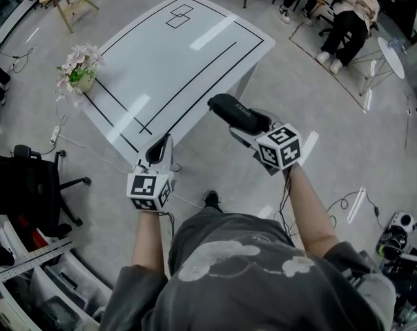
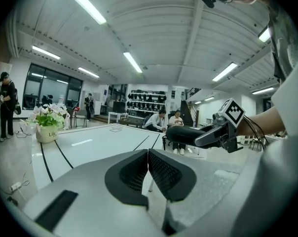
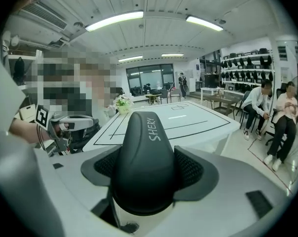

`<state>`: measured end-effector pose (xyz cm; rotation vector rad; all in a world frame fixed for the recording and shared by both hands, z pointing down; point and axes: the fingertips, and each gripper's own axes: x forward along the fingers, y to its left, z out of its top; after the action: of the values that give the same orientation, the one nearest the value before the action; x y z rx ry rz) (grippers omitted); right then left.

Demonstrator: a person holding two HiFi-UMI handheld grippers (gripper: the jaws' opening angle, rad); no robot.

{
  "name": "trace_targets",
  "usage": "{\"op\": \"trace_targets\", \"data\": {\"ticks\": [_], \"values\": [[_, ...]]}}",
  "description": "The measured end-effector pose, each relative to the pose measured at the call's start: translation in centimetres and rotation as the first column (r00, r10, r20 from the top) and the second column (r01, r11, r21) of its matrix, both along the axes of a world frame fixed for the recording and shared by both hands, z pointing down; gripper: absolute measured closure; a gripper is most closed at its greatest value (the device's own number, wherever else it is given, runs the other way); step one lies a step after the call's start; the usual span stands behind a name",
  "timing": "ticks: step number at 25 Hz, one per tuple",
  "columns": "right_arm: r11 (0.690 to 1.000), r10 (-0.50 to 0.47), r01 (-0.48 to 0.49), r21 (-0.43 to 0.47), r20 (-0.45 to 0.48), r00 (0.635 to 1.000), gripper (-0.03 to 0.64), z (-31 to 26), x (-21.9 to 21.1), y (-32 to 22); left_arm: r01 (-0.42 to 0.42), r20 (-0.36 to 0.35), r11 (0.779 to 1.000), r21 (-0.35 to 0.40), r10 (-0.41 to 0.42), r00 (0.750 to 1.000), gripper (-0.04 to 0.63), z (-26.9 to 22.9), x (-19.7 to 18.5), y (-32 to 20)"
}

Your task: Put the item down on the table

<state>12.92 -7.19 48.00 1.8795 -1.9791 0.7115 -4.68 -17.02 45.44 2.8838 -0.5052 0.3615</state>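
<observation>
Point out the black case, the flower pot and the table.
black case [image 3: 148, 167]: right gripper view, middle of its rounded body.
flower pot [image 1: 79, 69]: head view, on the pink blooms.
table [image 1: 174, 61]: head view, bare white top.

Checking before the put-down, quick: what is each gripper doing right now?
The left gripper has its jaws shut, holding nothing.
The right gripper has its jaws closed on the black case.

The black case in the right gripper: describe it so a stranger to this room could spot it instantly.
Find the white table with black lines. By its near corner the right gripper clamps a black oblong case in the air. It's the only dark rounded thing there, with pale SHERY lettering; the left gripper is shut and empty.
</observation>
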Motion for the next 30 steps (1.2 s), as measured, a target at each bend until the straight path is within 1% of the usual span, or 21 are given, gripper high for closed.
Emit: {"op": "trace_targets", "data": {"ticks": [5, 11, 15, 18, 21, 25, 27, 30], "values": [[0.999, -0.053, 0.053, -0.006, -0.031, 0.998, 0.29, -0.3, 0.6, -2.8, 0.042, -0.011, 0.999, -0.029, -0.043, 0.999, 0.592, 0.3, -0.2, -2.3], [0.993, -0.114, 0.113, -0.015, -0.035, 0.993, 0.29, 0.3, 1.7, -6.2, 0.113, -0.008, 0.993, -0.027, -0.113, 0.994, 0.592, 0.5, -0.9, -4.7], [0.985, -0.171, 0.171, 0.0, -0.033, 0.985, 0.29, 0.7, 3.3, -10.1, 0.185, -0.003, 0.983, -0.008, -0.185, 0.983, 0.592, 0.3, -1.0, -6.7], [0.977, -0.211, 0.211, 0.021, -0.021, 0.977, 0.29, 0.9, 5.0, -13.2, 0.24, 0.017, 0.971, 0.009, -0.24, 0.971, 0.592, 0.4, -0.6, -8.3], [0.961, -0.273, 0.273, 0.032, -0.013, 0.962, 0.29, 1.2, 7.0, -16.3, 0.308, 0.034, 0.951, 0.016, -0.308, 0.951, 0.592, 0.5, 0.5, -9.9], [0.922, -0.385, 0.385, 0.027, -0.001, 0.923, 0.29, 1.3, 9.7, -20.6, 0.401, 0.056, 0.916, 0.028, -0.402, 0.914, 0.592, 0.1, 3.1, -11.6], [0.891, -0.454, 0.454, 0.016, 0.001, 0.891, 0.29, 1.4, 10.7, -22.3, 0.457, 0.052, 0.889, 0.018, -0.457, 0.888, 0.592, -0.3, 4.5, -11.9], [0.829, -0.559, 0.559, -0.006, -0.003, 0.829, 0.29, 2.2, 11.5, -25.3, 0.521, 0.055, 0.853, 0.011, -0.521, 0.852, 0.592, -0.4, 6.1, -13.2]]}}
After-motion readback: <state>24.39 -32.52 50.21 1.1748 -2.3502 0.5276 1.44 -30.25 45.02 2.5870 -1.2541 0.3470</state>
